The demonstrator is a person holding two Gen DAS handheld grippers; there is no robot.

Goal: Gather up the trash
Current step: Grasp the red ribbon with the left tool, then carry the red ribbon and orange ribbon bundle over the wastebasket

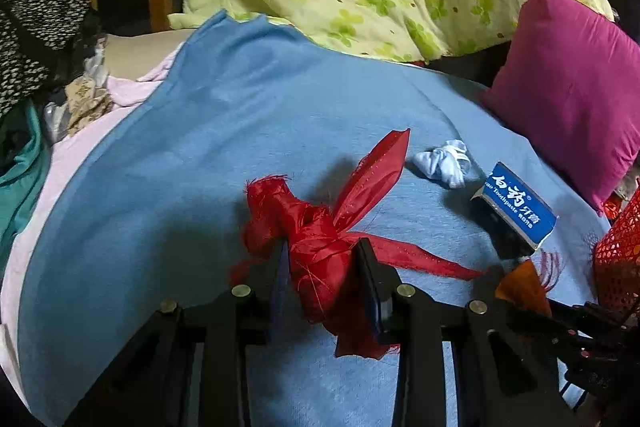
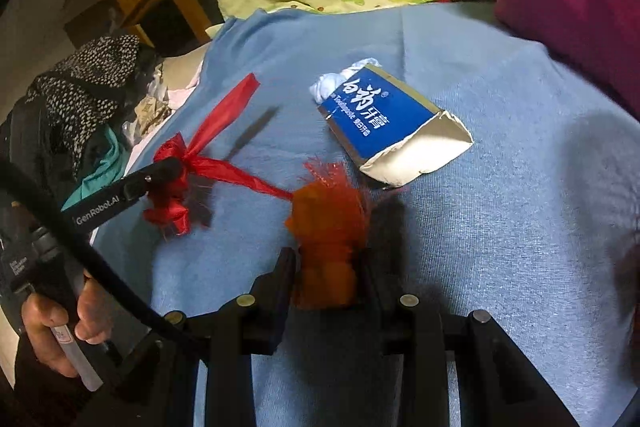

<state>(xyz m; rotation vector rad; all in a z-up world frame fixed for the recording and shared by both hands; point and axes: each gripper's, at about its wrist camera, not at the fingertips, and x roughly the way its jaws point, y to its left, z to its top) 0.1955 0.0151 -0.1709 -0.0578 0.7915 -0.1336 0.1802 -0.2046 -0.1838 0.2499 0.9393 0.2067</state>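
While left gripper [image 1: 322, 259] pinches frayed satin ribbon [image 1: 320, 227], right gripper [image 2: 328, 267] clamps orange mesh [image 2: 328, 227].

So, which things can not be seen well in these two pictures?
- Crumpled white tissue: right wrist view, mostly hidden behind the blue toothpaste box.
- Red mesh basket: left wrist view, cut off by the right edge.
- Orange mesh bundle: its lower end sits hidden between the right hand-held gripper fingers.
- Dark clothes pile: left wrist view, too dim to identify.

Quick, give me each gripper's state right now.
Left gripper: shut on the red ribbon.
Right gripper: shut on the orange mesh bag.
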